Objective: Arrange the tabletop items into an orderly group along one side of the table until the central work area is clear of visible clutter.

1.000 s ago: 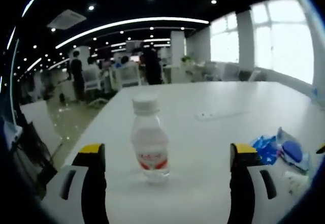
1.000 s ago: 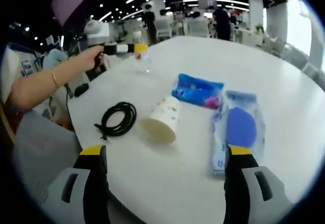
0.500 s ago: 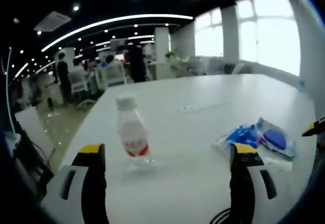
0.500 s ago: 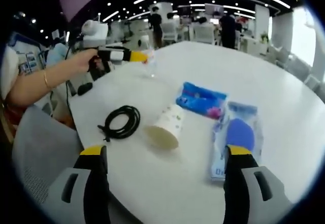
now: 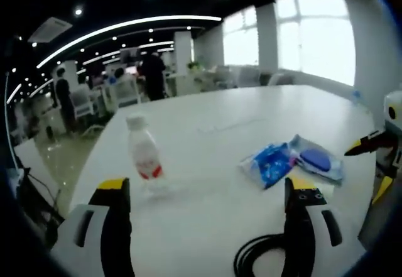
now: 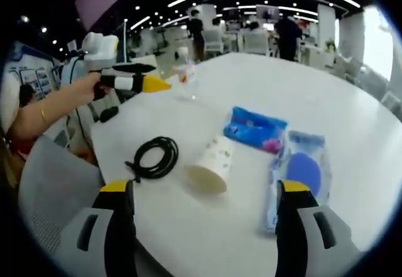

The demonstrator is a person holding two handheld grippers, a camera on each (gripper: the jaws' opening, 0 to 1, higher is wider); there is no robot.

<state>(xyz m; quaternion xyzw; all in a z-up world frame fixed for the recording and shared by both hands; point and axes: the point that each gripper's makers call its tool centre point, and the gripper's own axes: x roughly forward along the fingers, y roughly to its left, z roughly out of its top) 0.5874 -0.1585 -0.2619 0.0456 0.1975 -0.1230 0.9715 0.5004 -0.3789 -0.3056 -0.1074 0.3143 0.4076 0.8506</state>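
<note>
The right gripper view takes in the whole spread on the white counter [image 6: 352, 88]: a coiled black cable [image 6: 154, 157], a paper cup [image 6: 210, 164], a blue packet [image 6: 254, 128] and a clear pack with a blue pad [image 6: 301, 170], with a small bottle [image 6: 186, 79] at the far edge. The paper cup lies on its side, long axis running toward the camera, open mouth facing it and base pointing at the blue packet. The left gripper view shows the bottle [image 5: 143, 154] upright, white cap on top, red label around its middle, well apart from the blue packet [image 5: 270, 162].

The left gripper [image 5: 207, 192] has its jaws wide and empty, the bottle beyond its left jaw. It appears in the right gripper view [image 6: 151, 83], held in a person's hand [image 6: 94, 88]. The right gripper [image 6: 204, 192] also has its jaws wide, gripping nothing, hovering over the near counter.
</note>
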